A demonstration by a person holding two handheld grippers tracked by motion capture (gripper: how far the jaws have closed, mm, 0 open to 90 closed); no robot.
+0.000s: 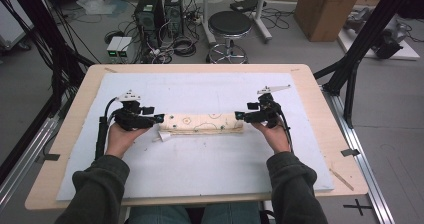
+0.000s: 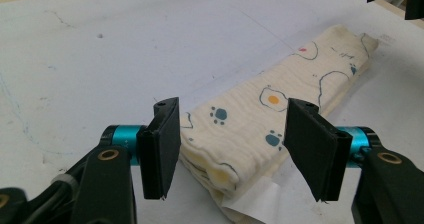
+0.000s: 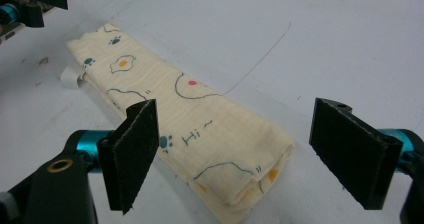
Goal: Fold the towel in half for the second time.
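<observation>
A cream cloth printed with paw marks and fried eggs lies folded into a long narrow strip across the middle of the white mat. My left gripper is open at the cloth's left end; in the left gripper view the cloth end lies between and just beyond the fingers. My right gripper is open at the right end, with the cloth end lying between its spread fingers. A white label sticks out at the cloth's left end.
The mat covers a wooden table. A thin wooden stick lies on the table's right edge. Behind the table are a black stool, computer towers, cables and a cardboard box on the floor.
</observation>
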